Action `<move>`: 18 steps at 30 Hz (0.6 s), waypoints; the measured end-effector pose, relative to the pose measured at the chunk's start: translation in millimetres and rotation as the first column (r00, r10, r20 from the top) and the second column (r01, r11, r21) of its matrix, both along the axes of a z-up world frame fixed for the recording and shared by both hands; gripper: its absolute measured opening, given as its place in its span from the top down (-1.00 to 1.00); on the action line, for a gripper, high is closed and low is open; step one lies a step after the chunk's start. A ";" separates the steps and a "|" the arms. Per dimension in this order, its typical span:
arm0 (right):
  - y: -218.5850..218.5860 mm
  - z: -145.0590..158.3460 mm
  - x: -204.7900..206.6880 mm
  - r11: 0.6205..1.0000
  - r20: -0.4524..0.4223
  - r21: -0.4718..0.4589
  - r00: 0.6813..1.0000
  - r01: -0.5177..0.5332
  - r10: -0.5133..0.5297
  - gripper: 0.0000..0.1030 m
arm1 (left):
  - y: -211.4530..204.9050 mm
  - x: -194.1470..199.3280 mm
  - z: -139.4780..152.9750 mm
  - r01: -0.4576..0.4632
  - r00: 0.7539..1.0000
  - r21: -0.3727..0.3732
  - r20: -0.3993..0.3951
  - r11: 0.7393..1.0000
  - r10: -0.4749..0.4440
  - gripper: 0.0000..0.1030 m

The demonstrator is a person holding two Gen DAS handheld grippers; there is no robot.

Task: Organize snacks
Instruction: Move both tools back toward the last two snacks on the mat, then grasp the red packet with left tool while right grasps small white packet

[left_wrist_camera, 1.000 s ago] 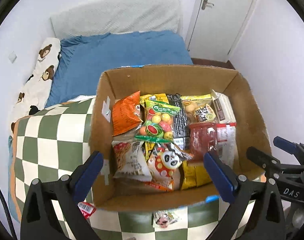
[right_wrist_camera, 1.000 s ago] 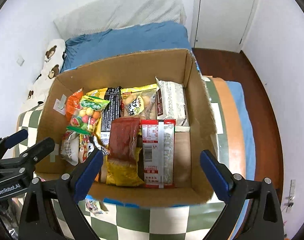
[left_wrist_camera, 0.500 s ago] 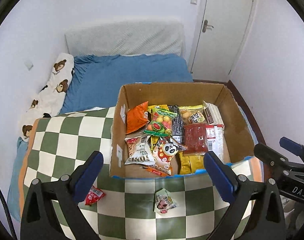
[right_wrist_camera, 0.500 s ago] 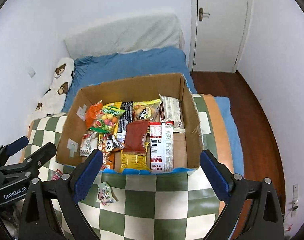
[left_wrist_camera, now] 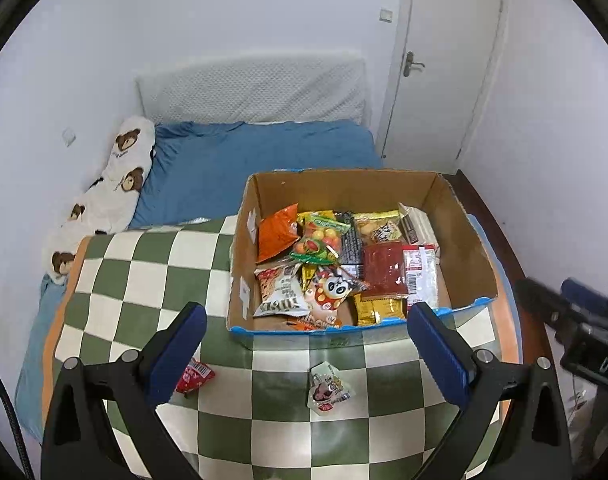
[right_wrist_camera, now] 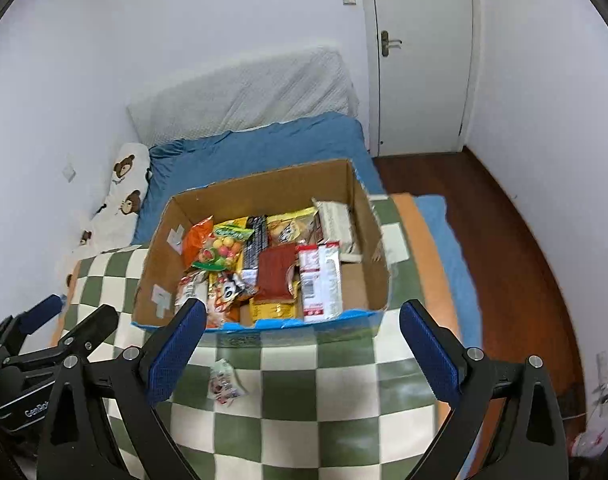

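Two loose packets lie outside a nearly full cardboard box [left_wrist_camera: 469, 258] on a green-and-white checkered table [left_wrist_camera: 144, 280], with both tools poised above them and empty. The left hand-held gripper [left_wrist_camera: 305, 354] hangs with its blue-padded fingers spread wide, holding nothing; the right hand-held gripper [right_wrist_camera: 302, 350] is likewise spread and empty.

The box, its long axis running left to right across the left wrist view, already holds an orange chip bag [left_wrist_camera: 276, 232], a fruit-candy bag [left_wrist_camera: 317, 238], a panda-face packet [left_wrist_camera: 335, 288] and a red-and-white sachet [left_wrist_camera: 419, 276], most lying flat with their long sides pointing away from the cameras. Outside it, a small pale packet [left_wrist_camera: 327, 388] lies just in front of the near wall, one corner pointing toward the box, and a red packet [left_wrist_camera: 194, 376] sits partly hidden behind the left pad (its lettering cannot be read).

The step in hand looks like gathering these stragglers. The next move probably calls for lowering one tool over the pale packet, closing across its narrow width, then lifting it over the blue-edged near rim.
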State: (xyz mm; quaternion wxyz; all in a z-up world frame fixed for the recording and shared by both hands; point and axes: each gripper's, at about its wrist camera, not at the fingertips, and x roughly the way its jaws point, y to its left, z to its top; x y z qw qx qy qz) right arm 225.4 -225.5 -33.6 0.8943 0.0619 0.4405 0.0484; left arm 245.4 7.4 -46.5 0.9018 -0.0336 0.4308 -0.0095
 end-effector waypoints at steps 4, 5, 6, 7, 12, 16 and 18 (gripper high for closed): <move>21.5 -34.5 2.1 0.997 -0.095 0.052 0.994 -0.057 0.062 -0.93 | 27.1 -6.5 -17.6 -0.062 0.997 -0.006 -0.036 0.998 0.061 -0.99; 31.6 -49.5 3.3 0.994 -0.125 0.069 0.988 -0.079 0.088 -0.93 | 38.2 -8.8 -25.9 -0.087 0.995 -0.005 -0.055 0.996 0.086 -0.99; 41.1 -62.2 4.7 0.993 -0.150 0.072 0.983 -0.095 0.105 -0.93 | 48.8 -10.7 -34.6 -0.109 0.991 0.002 -0.075 0.994 0.108 -0.99; 49.9 -75.4 6.4 0.991 -0.177 0.076 0.977 -0.109 0.121 -0.93 | 59.4 -13.2 -44.2 -0.131 0.987 0.013 -0.097 0.991 0.131 -0.99; 92.4 -152.2 18.9 0.984 -0.316 0.104 0.933 -0.144 0.170 -0.84 | 119.1 -21.4 -99.1 -0.247 0.938 0.024 -0.245 0.969 0.246 -0.99; 117.2 -196.7 27.8 0.982 -0.383 0.099 0.904 -0.164 0.189 -0.44 | 151.4 -23.4 -133.3 -0.318 0.892 -0.010 -0.342 0.948 0.295 -0.99; 126.5 -216.5 33.2 0.981 -0.416 0.104 0.889 -0.161 0.190 -0.38 | 160.5 -18.9 -148.0 -0.334 0.873 -0.042 -0.391 0.942 0.292 -0.99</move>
